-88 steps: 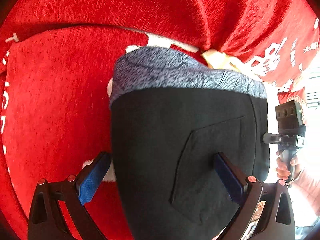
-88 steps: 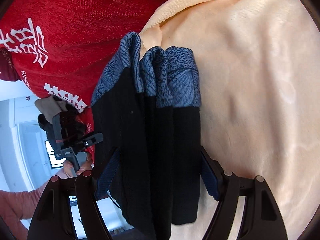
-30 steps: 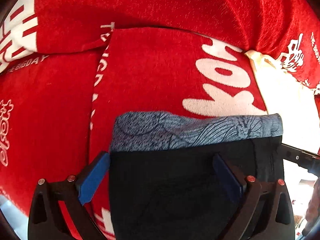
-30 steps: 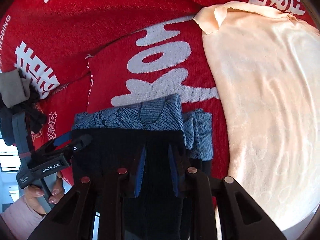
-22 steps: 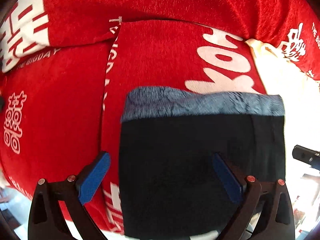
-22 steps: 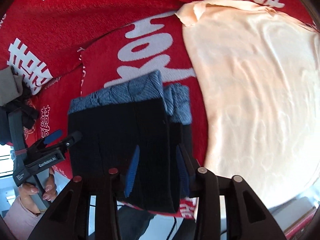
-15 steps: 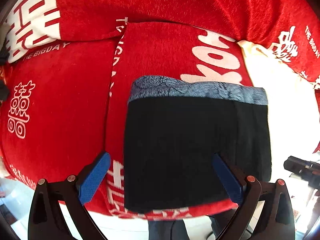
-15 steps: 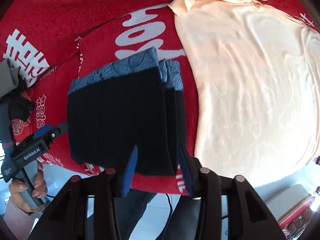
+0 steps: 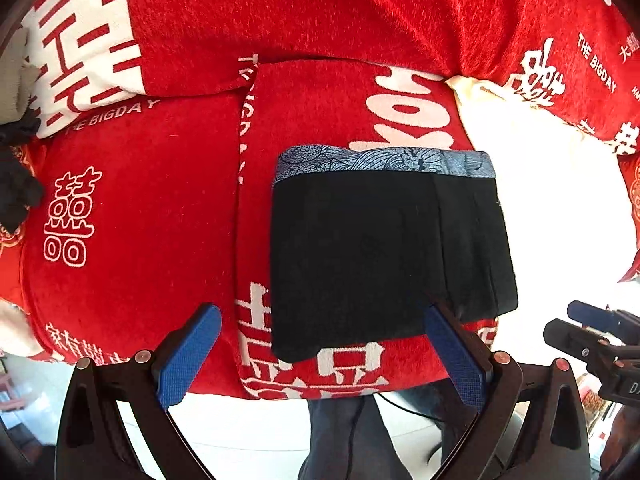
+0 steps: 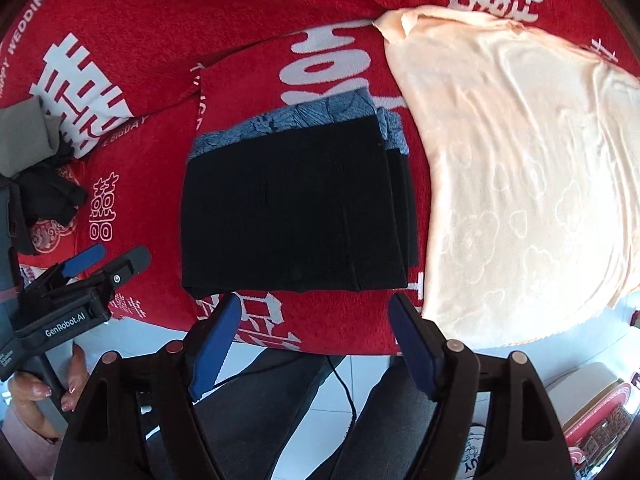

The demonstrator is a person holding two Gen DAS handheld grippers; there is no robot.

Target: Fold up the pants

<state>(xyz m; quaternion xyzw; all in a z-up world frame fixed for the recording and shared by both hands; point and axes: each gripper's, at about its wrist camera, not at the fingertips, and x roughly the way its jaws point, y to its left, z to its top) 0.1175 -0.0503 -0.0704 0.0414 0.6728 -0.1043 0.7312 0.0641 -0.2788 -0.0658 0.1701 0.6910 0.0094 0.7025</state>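
The black pants (image 9: pixel 384 256) (image 10: pixel 296 208) lie folded into a compact rectangle on the red cover, their blue-grey patterned waistband (image 9: pixel 384 164) at the far edge. Stacked layers show along the right side. My left gripper (image 9: pixel 320 356) hangs open in front of the near edge, with nothing between its blue pads. My right gripper (image 10: pixel 312 340) is open too, just off the pants' near edge and above the floor. In the right wrist view the left gripper (image 10: pixel 84 268) shows at the lower left, held by a hand (image 10: pixel 60 384).
A red cover with white characters (image 9: pixel 140 184) (image 10: pixel 120 40) drapes the surface. A peach blanket (image 10: pixel 520 184) lies right of the pants. A grey and black bundle of clothes (image 10: pixel 36 168) sits at the far left. Below the near edge are white floor and a person's dark trouser legs (image 10: pixel 280 408).
Both grippers pulled back toward me, away from the pants. My right gripper, shut on the folded pants a second ago, opened and let them go; they lie flat now.
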